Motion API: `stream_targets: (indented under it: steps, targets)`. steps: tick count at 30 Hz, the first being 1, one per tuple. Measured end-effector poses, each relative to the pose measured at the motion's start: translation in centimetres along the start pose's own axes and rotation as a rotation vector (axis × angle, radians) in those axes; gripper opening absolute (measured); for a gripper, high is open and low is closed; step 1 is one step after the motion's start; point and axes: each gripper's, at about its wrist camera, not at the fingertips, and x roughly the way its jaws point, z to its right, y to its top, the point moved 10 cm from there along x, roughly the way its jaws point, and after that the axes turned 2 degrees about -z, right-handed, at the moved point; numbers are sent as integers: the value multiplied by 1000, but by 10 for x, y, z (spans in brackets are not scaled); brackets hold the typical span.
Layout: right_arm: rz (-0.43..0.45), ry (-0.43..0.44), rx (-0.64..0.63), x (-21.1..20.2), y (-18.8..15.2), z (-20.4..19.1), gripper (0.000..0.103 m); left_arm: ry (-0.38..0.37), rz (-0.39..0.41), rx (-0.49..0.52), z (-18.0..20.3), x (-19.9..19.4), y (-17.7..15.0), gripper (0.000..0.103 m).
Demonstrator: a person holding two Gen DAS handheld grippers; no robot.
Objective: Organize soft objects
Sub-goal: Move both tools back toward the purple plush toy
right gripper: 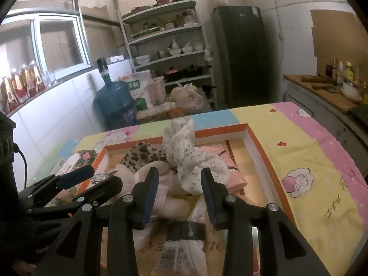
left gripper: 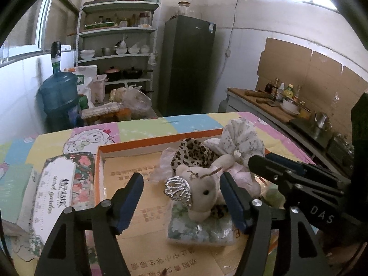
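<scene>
Table (left gripper: pixel 147 126), patterned pastel cloth: extends ahead of and beneath both grippers.
Box (left gripper: pixel 147 142), shallow, orange-rimmed, cardboard floor: directly under both sets of jaws.
Left gripper (left gripper: pixel 181 192): jaws wide apart, holding nothing; pads clear of the toy between them.
Right gripper (right gripper: pixel 180 180): jaws partly open, gripping nothing; floral fabric just ahead, between the tips.
Plush toy (left gripper: pixel 202 193), beige, silver crown, leopard and floral cloth ears: lies in the box on a folded floral packet (left gripper: pixel 202 230), between the left jaws.
</scene>
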Motion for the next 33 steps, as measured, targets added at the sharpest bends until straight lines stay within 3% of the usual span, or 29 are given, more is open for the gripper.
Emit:
stream_targets:
  steps: [23, 27, 30, 33]
  targets:
    - [68, 14, -20, -50, 3, -44, 41, 74, 103, -23, -32, -76, 4, 69]
    - [86, 3, -28, -59, 3, -55, 63, 93, 121, -30, -41, -90, 3, 69]
    - [97, -13, -31, -64, 2, -63, 72, 105, 133, -39, -47, -100, 1, 69]
    - [107, -23, -21, -68, -1, -70, 74, 123, 147, -43, -56, -110, -2, 69]
